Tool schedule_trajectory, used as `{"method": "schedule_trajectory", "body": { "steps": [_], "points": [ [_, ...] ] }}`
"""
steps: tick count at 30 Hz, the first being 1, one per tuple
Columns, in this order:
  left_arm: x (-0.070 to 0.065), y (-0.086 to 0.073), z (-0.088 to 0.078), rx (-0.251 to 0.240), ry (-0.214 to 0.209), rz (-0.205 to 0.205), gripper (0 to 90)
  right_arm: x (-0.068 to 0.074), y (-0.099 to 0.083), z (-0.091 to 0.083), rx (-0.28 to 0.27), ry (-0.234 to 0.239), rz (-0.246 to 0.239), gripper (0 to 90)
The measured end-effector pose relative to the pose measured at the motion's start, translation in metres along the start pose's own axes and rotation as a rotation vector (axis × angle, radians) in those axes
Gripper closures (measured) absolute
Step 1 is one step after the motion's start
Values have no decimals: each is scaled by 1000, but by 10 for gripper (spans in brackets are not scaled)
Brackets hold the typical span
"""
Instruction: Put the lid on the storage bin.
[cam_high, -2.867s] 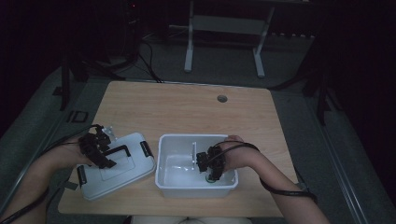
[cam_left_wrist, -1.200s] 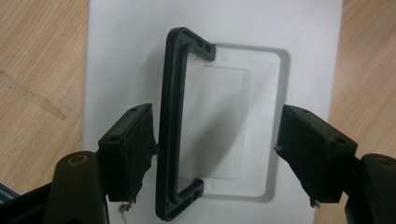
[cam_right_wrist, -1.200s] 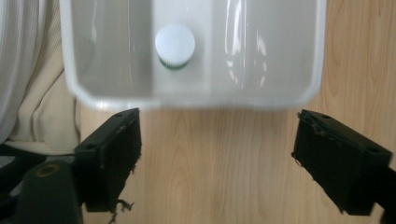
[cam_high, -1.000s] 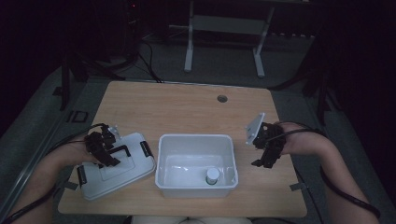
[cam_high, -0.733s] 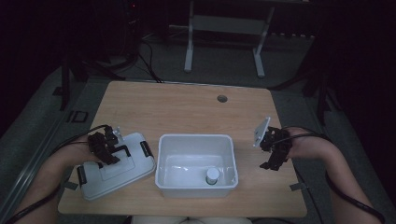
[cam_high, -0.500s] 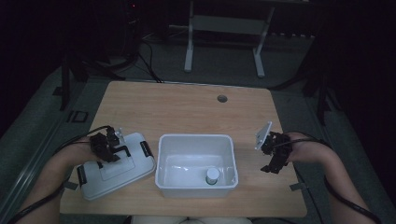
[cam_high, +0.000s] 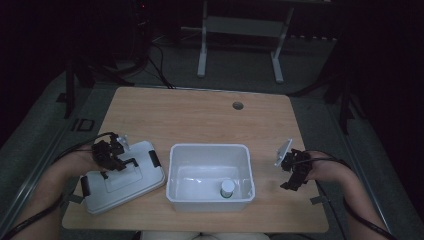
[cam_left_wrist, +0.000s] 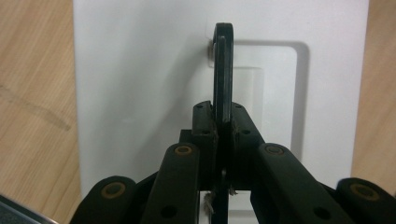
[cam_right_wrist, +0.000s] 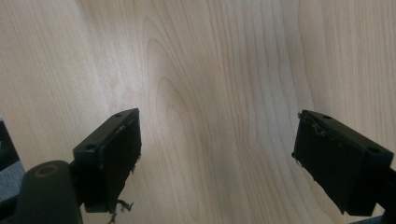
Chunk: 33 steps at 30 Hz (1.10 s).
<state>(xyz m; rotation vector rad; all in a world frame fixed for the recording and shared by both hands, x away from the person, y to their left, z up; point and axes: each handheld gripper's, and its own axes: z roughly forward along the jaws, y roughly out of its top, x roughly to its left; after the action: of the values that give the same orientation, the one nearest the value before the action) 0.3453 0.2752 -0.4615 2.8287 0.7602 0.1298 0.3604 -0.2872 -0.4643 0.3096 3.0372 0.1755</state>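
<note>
a small white-capped bottle (cam_high: 227, 188) stands inside the white bin (cam_high: 210, 150).

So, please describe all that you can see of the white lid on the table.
The lid is white, plastic-looking and rectangular with rounded corners. It lies flat on the wooden table, left of the white bin. It has dark clips at its ends and a black handle in a recessed centre panel. The left gripper is shut on that handle.
</note>
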Motion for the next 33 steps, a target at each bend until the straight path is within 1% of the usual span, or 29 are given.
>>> {"method": "schedule_trajectory", "body": {
  "steps": [1, 3, 6, 8, 10, 11, 12, 13, 14, 15, 16, 18, 20, 21, 22, 23, 24, 26, 28, 29, 33],
  "points": [
    [0, -1, -5, -5, 1, 1, 833, 0, -1, 0, 3, -2, 3, 147],
    [-2, -3, -13, -12, 11, 2, 833, 0, -3, -1, -8, -3, 16, 147],
    [-5, -3, -26, -5, 14, 3, 833, 0, -4, -2, -17, -2, 16, 147],
    [-8, -2, -37, -2, 25, 19, 834, 0, -4, -2, -17, -4, 18, 147],
    [-10, -2, -45, -8, 17, 25, 834, 1, -4, -2, -19, -4, 18, 147],
    [-11, -2, -52, -14, 29, 28, 834, 1, -4, -3, -22, -5, 19, 148],
    [-11, -1, -57, -17, 30, 24, 834, 1, -4, -3, -26, -5, 19, 147],
    [-11, -1, -57, -17, 30, 24, 834, 1, -4, -3, -26, -5, 19, 147],
    [-13, 0, -68, -18, 47, 25, 834, 1, -5, -3, -30, -5, 21, 147],
    [-14, 2, -74, -16, 58, 35, 834, 2, -5, -2, -26, -5, 23, 147],
    [-15, 4, -79, -20, 68, 40, 834, 2, -6, -1, -21, -8, 22, 147],
    [-18, 7, -89, -31, 74, 47, 834, 2, -7, 0, -20, -7, 26, 147],
    [-20, 10, -100, -57, 83, 52, 833, 2, -7, 0, -23, -5, 30, 148],
    [-20, 10, -100, -57, 83, 52, 834, 2, -7, 0, -23, -5, 30, 148],
    [-22, 12, -104, -60, 93, 55, 834, 3, -8, 0, -20, -6, 28, 148],
    [-24, 15, -111, -75, 95, 65, 834, 3, -8, 0, -23, -2, 33, 147],
    [-26, 18, -115, -74, 97, 71, 834, 3, -8, 0, -23, -2, 32, 147],
    [-29, 22, -119, -86, 110, 83, 834, 3, -8, 0, -23, -4, 33, 147],
    [-33, 26, -123, -92, 109, 92, 834, 3, -8, -1, -23, -8, 27, 147],
    [-34, 29, -125, -94, 107, 103, 834, 3, -8, -1, -25, -8, 28, 147],
    [-40, 39, -126, -104, 94, 129, 834, 4, -8, -2, -29, -6, 27, 147]
  ]
}}
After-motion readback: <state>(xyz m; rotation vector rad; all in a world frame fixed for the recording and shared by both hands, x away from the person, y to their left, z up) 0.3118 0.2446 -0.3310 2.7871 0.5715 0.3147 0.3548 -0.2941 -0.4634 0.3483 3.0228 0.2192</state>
